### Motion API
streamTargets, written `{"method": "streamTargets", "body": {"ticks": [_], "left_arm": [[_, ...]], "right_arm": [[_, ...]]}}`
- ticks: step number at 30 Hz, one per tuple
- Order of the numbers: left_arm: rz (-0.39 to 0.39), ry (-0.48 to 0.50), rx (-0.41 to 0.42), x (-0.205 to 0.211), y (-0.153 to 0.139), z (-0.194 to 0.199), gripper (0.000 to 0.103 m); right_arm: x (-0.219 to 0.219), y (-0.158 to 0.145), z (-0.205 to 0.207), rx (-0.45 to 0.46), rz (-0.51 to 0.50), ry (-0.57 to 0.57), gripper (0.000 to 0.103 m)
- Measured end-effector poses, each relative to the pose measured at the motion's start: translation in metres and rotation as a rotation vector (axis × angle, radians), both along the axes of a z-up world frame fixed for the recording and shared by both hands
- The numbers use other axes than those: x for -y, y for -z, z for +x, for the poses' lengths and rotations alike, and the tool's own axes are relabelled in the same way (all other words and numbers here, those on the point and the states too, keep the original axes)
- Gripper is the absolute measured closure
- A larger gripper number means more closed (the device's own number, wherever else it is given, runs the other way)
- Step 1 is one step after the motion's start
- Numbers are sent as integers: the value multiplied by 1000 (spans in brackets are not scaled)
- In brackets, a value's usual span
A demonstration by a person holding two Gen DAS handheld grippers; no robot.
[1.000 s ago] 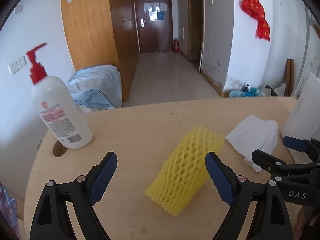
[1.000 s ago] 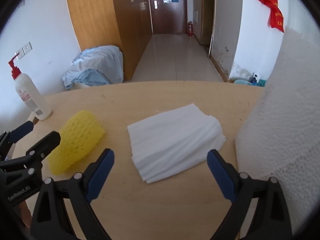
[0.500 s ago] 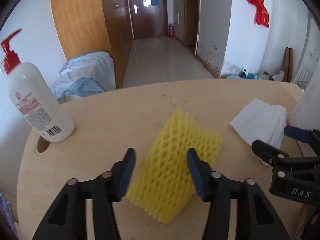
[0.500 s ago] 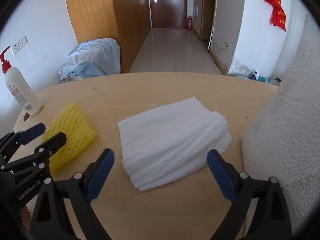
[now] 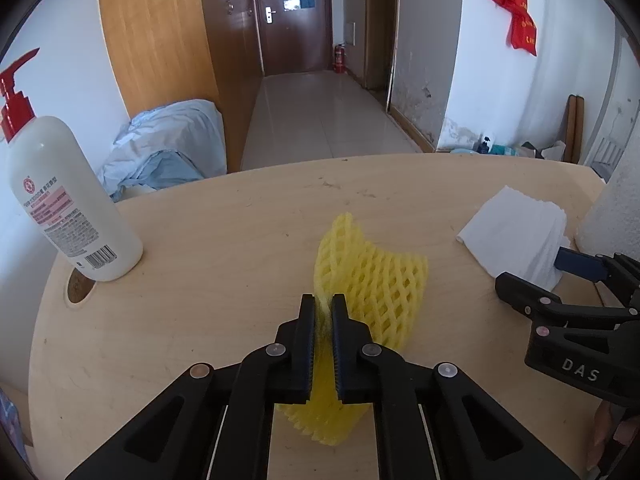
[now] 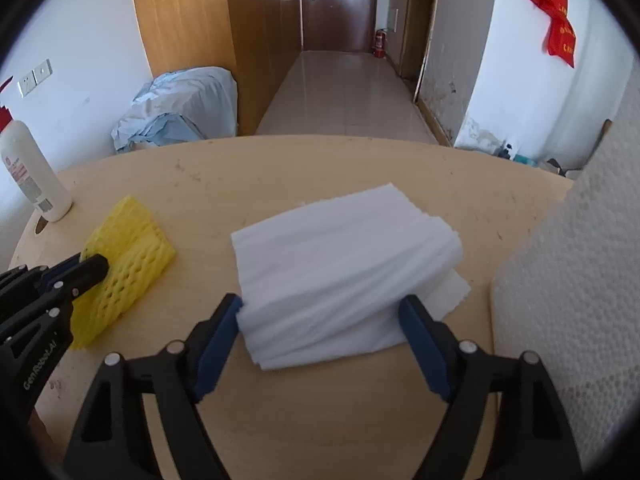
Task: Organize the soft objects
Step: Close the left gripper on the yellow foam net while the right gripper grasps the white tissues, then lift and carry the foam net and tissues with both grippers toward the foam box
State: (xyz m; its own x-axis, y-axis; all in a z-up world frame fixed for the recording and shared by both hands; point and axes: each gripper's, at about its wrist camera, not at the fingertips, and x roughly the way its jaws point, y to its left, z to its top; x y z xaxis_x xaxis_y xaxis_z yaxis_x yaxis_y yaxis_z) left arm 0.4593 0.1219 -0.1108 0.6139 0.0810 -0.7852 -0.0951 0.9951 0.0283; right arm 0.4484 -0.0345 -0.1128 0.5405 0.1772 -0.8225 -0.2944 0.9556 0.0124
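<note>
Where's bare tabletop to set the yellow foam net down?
Widest bare patch: round wooden table between white pump bottle and yellow foam net, back to the far edge. Narrow strip between net and white foam sheet stack. Crowded right: stack, white textured roll, open right gripper.

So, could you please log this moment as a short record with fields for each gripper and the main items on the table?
left gripper: shut on yellow foam net, pinching its near edge
right gripper: open, fingers either side of white cloth stack
lotion bottle: upright, far left of table, beside a round hole
white textured roll: right edge, beside the cloth
</note>
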Motion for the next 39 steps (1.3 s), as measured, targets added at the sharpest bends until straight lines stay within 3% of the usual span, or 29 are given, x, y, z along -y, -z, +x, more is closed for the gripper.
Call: {"method": "streamTargets", "body": {"ticks": [4,6,11,24,39], "left_arm": [[-17,-2,9,-3,-2,-3,96],[-36,-3,6,-5,-2,-3,96],[-63,-18,25,-8,-7,-5,97],[-92,-18,100,-8,-41,-23,97],[-93,-31,224,18,-109,-124,97]], "right_arm": [[-7,0,1,16,-23,-7,34],[-8,-1,3,19,-25,-10,47],[-5,-3,5,25,-23,-6,93],[-4,-30,-15,88,47,-35,98],[17,-85,-81,166,171,-81,98]]}}
